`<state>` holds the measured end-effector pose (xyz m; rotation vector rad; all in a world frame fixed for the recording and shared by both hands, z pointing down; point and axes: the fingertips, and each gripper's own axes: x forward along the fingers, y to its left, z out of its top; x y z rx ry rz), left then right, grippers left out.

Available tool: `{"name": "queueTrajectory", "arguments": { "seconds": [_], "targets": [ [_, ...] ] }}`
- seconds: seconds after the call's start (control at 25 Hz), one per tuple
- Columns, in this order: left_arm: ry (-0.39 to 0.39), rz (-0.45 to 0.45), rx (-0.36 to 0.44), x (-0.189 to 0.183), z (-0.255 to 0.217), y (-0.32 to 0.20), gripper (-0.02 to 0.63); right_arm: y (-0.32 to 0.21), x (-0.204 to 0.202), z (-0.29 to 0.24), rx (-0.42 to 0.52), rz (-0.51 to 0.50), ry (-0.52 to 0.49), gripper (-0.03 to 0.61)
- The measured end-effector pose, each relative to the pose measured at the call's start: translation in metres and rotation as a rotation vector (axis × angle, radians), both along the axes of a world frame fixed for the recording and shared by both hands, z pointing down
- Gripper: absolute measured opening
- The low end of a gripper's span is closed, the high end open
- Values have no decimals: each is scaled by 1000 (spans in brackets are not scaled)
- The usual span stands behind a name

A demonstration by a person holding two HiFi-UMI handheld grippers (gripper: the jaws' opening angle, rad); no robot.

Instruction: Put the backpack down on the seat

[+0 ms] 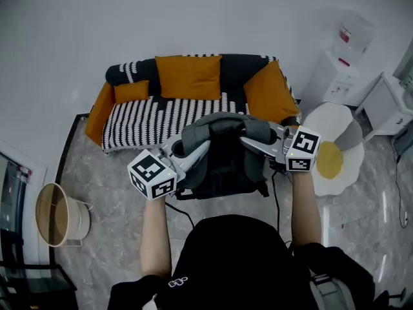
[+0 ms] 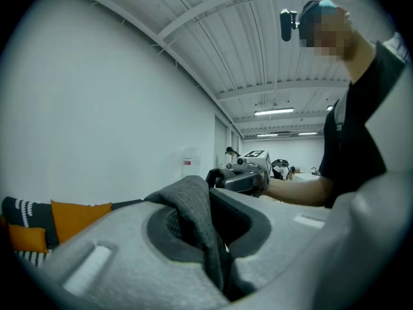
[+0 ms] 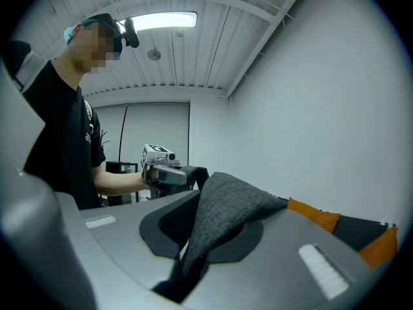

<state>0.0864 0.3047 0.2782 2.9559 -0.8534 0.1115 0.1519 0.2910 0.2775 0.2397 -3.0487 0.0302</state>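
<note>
The left gripper [image 1: 195,151] and the right gripper [image 1: 250,141] each clamp grey fabric at the top of the backpack [image 1: 222,168], which hangs between and below them. The seat [image 1: 145,116] lies ahead of the jaws. We advance level, lower evenly, and release only once it rests.

The sofa [image 1: 187,102] and backpack [image 1: 226,163] are viewed steeply from above by the head camera. Each gripper view is set close behind its own jaws and aimed level across a grey strap [image 2: 193,218]; the right claw [image 2: 232,179] is caught in the left gripper view, the left claw [image 3: 184,174] in the right.
</note>
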Motion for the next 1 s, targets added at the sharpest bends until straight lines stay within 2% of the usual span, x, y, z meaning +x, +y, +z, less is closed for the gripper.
{"name": "queueTrajectory", "arguments": {
  "seconds": [0.56, 0.76, 1.0],
  "targets": [
    [-17, -70, 49, -2, -8, -26, 29, -30, -2, -4, 25, -92, -3, 37],
    [-22, -80, 47, -24, -1, -54, 29, -56, -24, 5, 24, -98, -3, 37],
    [-14, -36, 31, -36, 27, -108, 29, -108, -35, 35, -1, -58, -2, 37]
  ]
}}
